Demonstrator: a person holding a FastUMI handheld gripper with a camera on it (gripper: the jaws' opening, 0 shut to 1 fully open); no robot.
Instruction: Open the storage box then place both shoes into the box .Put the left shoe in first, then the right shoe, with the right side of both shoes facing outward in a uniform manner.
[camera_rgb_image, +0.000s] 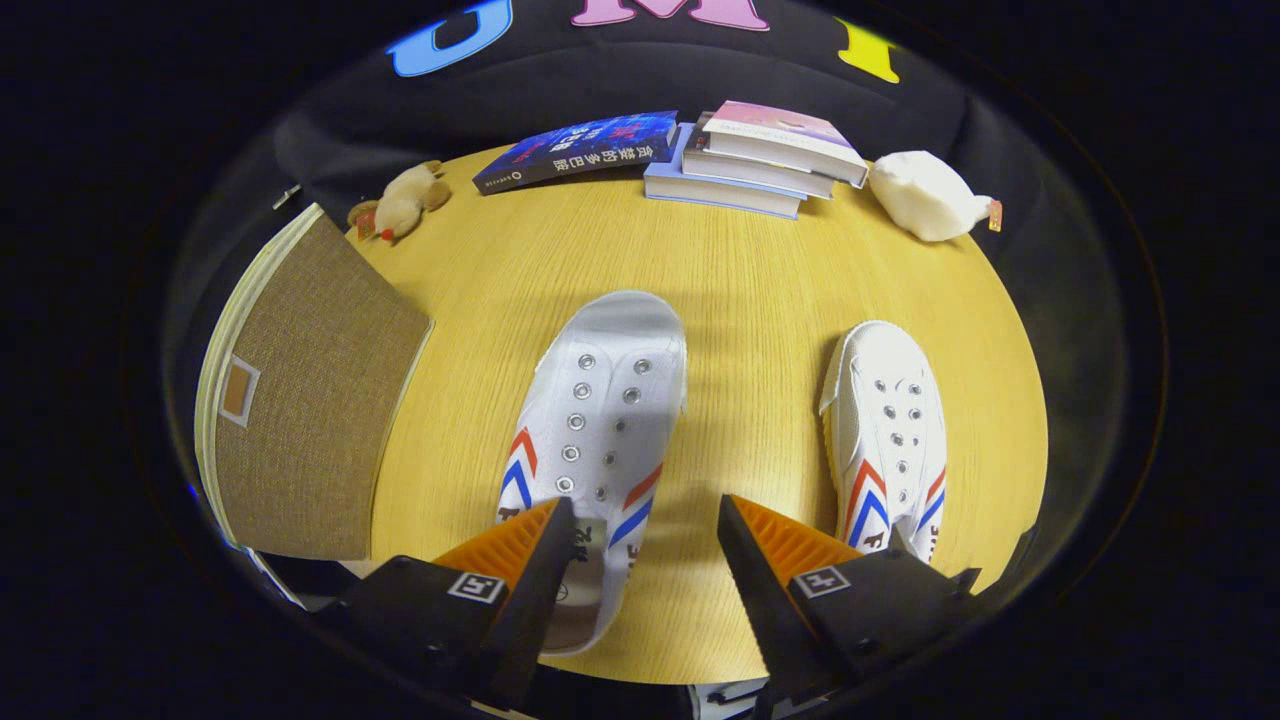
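Note:
Two white canvas shoes with red and blue chevrons lie on the round wooden table (740, 270), toes pointing away from me. The left shoe (603, 410) lies under my left finger (540, 545), its heel opening partly between the fingers. The right shoe (888, 430) lies beyond my right finger (770, 550). My gripper (645, 520) hangs open above the table, holding nothing. A beige fabric storage box (300, 400) with its lid shut stands at the table's left edge, left of the left shoe.
At the far side of the table lie a dark blue book (578, 150) and a stack of three books (760, 160). A brown plush toy (400, 200) sits far left, a white plush toy (928, 195) far right. Bare wood separates the shoes.

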